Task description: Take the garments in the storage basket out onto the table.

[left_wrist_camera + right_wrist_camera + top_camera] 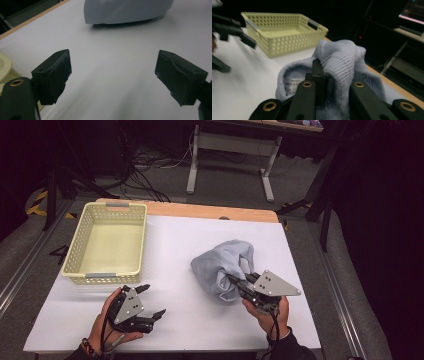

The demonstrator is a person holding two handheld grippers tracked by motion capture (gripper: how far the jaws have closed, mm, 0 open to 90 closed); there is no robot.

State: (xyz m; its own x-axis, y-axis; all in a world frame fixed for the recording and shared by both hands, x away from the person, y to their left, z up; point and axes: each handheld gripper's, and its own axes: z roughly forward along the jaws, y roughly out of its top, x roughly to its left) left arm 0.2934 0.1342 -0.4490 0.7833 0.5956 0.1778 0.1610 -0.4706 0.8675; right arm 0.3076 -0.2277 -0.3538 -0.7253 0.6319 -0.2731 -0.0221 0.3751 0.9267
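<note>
A crumpled light blue knitted garment [222,265] lies on the white table, right of the middle. My right gripper [235,281] is shut on its near edge, and a ribbed fold with a label beside it is pinched between the jaws [332,72]. The cloth [339,57] drapes over one jaw and hides its tip. My left gripper [152,301] is held open near the table's front left, with nothing between its jaws [112,77]. It points toward the garment [125,10], which is well ahead of it.
A pale yellow perforated basket [102,279] stands empty at the table's back left [284,32]; its corner [3,66] is close beside my left gripper. The white table top [190,320] has a wooden far edge. Desk legs and cables are on the floor behind.
</note>
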